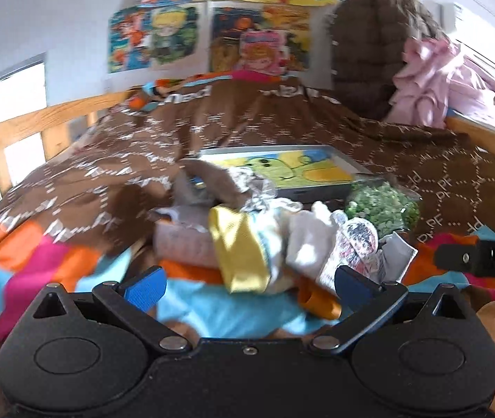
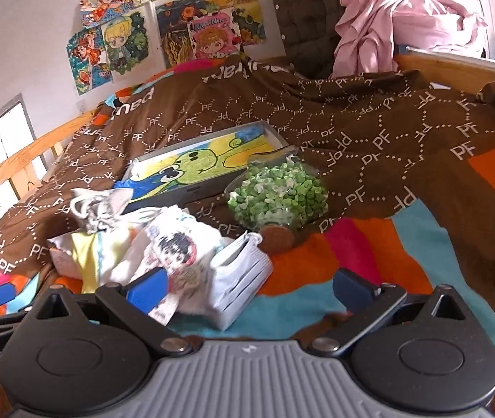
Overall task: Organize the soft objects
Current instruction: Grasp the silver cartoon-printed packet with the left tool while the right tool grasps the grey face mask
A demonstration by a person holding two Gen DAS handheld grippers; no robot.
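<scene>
1. Left claw [image 1: 249, 284] is spread wide and holding nothing, hovering low over the bed [image 1: 198, 310]. Its blue pads [image 1: 144, 284] sit either side of the near edge of the pile.
2. Right claw [image 2: 249, 287] is also released and empty. Its left pad [image 2: 148, 289] is right up against the printed cloth, but I can't tell if it's actually touching.
3. The soft stuff is one messy pile [image 1: 264, 233] in the middle of the bed, on the near side of the tray. The left view is pretty blurry.
4. In the pile: a yellow cloth [image 1: 242, 250] in front, a white cloth with a cartoon face [image 2: 174, 250] to its right, and a grey-white scrunched piece [image 2: 97, 205] at the far left.
5. A folded white piece [image 2: 244, 271] lies at the pile's right end, nearest the right claw.
6. An orange bit [image 1: 317, 301] pokes out under the pile's near side in the left view.
7. Just beyond the pile is a flat grey tray [image 2: 191, 193] with a green cartoon drawing in it.
8. To the right of the tray is a clear bag of green bits [image 2: 278, 195], with a small brown round thing [image 2: 277, 240] at its near edge.
9. A brown "PF" blanket [image 2: 369, 132] covers the far part of the bed; the near part shows orange, pink and blue patches.
10. At the far right, pink clothes [image 2: 386, 17] are heaped by the wooden bed rail. Cartoon posters [image 2: 122, 41] are on the far wall.
</scene>
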